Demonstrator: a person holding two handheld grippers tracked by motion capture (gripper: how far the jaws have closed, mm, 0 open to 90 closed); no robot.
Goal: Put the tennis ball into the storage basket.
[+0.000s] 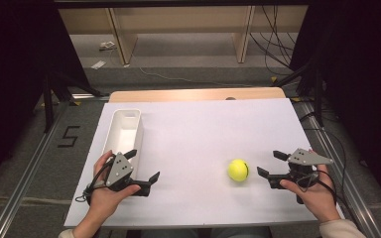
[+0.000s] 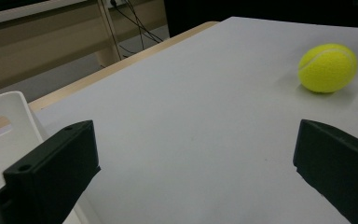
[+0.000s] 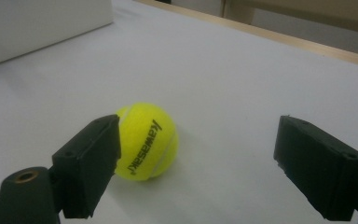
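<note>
A lab recording bay; black curtains [image 1: 15,59], floor rails [image 1: 25,168], loose cables [image 1: 273,39], white-covered table [image 1: 203,129]

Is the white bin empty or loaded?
Empty. The high view shows the white bin with a bare white floor; the tennis ball lies on the table outside it.

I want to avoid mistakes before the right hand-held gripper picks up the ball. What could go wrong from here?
1. The ball is round and lies free on the white sheet. It sits off-centre, close to one jaw of the open right hand-held gripper, so that jaw may nudge it and make it roll away.
2. The bin stands far off by the left hand-held gripper; a loose grip could drop the ball on the way.
</note>
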